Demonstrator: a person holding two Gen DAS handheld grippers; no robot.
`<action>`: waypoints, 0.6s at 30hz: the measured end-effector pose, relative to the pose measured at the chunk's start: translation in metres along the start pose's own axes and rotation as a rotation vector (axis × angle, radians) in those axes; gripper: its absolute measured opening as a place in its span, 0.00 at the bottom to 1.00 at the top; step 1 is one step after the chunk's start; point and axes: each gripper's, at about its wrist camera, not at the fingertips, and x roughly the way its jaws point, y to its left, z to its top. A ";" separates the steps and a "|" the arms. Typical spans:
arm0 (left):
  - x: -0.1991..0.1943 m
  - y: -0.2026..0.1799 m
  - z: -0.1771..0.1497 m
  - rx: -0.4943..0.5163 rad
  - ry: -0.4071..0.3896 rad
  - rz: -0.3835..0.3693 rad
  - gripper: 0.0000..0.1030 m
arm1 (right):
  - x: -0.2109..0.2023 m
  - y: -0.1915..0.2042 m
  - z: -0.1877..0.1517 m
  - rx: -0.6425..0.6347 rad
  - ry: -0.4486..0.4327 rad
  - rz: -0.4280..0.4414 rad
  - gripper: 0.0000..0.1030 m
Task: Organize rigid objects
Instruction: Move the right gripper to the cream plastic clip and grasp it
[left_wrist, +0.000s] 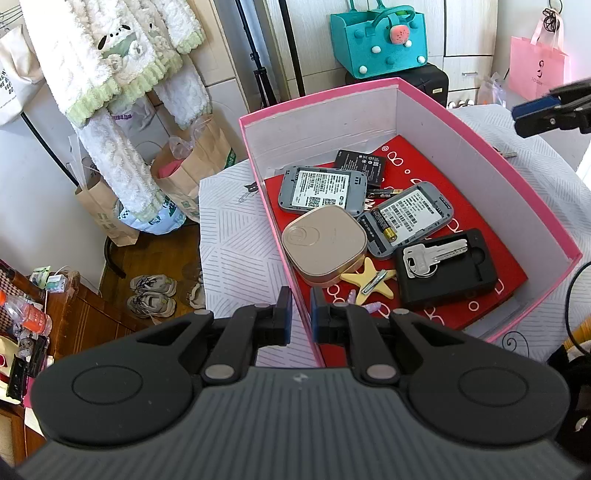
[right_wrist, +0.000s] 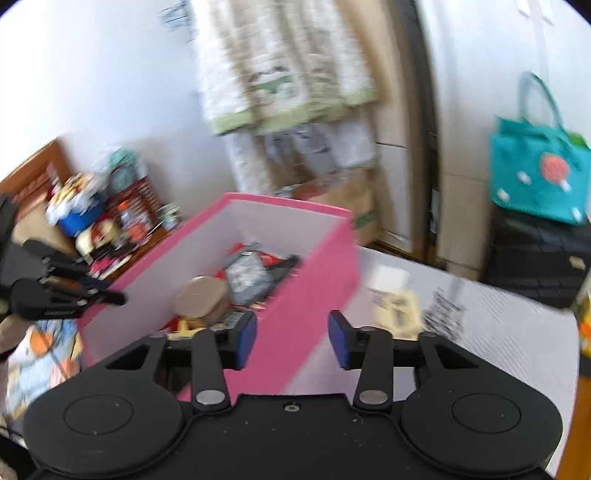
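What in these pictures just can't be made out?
- Right wrist view: motion blur smears the items on the table beside the pink box.
- Left wrist view: label print on the grey devices is too small.
- Left wrist view: left tongs hide the box's near corner.
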 end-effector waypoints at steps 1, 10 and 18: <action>0.000 0.000 0.000 -0.001 0.000 0.000 0.09 | 0.001 -0.009 -0.004 0.020 0.005 -0.021 0.48; -0.001 0.000 0.000 -0.006 0.001 0.000 0.09 | 0.001 -0.065 -0.036 0.054 -0.057 -0.222 0.51; 0.002 0.002 0.002 -0.020 -0.007 0.001 0.09 | 0.023 -0.083 -0.043 0.001 -0.033 -0.282 0.62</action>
